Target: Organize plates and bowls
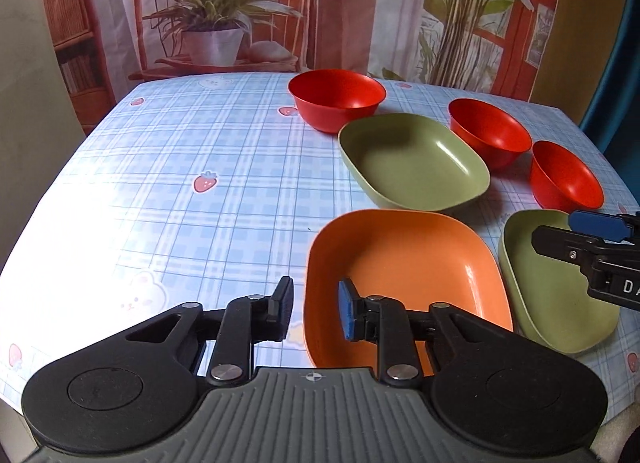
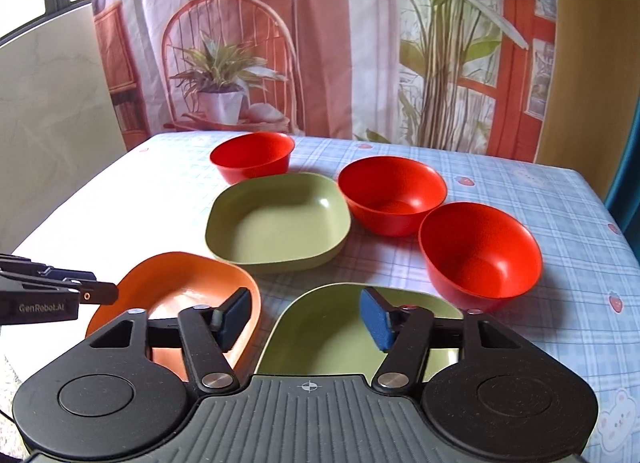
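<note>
The left hand-held gripper [image 1: 314, 309] has a grey ribbed body with a small crosshair mark at its front edge, flanked by two black round housings. Black linkage arms are pinned with silver screws. One finger carries a blue pad [image 1: 347, 313], the other a black ribbed one. The right hand-held gripper [image 2: 306, 319] is built the same, with blue pads [image 2: 376, 321] on both fingers. White lettering "GenRobot.AI" runs along the left one's black side.
</note>
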Motion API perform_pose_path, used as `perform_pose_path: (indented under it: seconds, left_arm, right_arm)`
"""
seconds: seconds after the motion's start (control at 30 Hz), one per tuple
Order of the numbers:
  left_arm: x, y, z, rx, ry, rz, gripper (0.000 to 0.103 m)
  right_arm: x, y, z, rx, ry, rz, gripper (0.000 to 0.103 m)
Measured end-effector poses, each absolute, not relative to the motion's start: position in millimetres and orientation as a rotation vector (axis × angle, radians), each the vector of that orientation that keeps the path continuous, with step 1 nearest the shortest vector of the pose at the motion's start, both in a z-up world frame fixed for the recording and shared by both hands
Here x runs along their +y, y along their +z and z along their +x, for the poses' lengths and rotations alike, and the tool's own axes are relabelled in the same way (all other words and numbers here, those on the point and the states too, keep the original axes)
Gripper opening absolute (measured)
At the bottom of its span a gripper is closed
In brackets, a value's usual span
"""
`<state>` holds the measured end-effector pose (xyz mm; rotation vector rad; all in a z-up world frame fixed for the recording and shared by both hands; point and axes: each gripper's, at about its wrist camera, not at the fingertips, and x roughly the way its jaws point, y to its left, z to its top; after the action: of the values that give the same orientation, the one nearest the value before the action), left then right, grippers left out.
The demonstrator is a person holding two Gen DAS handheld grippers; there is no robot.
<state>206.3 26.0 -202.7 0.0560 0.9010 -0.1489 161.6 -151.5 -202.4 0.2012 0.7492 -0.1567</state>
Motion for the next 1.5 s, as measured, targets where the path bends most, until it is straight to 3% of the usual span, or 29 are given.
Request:
perform_pose_path:
  seconds: [0.2,0.57,1.0,1.5]
  left_arm:
    - [28.7,-209.1,210.3,0.910,-0.168,0.074,0.014]
    - [53.9,-223.5,208.0,0.956,-0.131,-0.042,0.014]
    - [61.0,-233.4,209.6,0.985,-0.117,-0.106,0.014]
    - [69.9,-235.0,206.7,0.981,-0.140,-0.138,0.014]
  right_arm:
    - [-140.5,-202.0,166.2,0.771,-0.131,0.193,0.042]
    - [-126.7,-205.3,169.2,0.796,-0.097,0.174,0.033]
    - [-126.6,-212.4,171.0,0.813,-0.064,0.200,0.010]
    - [-116.7,-199.6,174.6,0.754,-0.071,0.199,0.016]
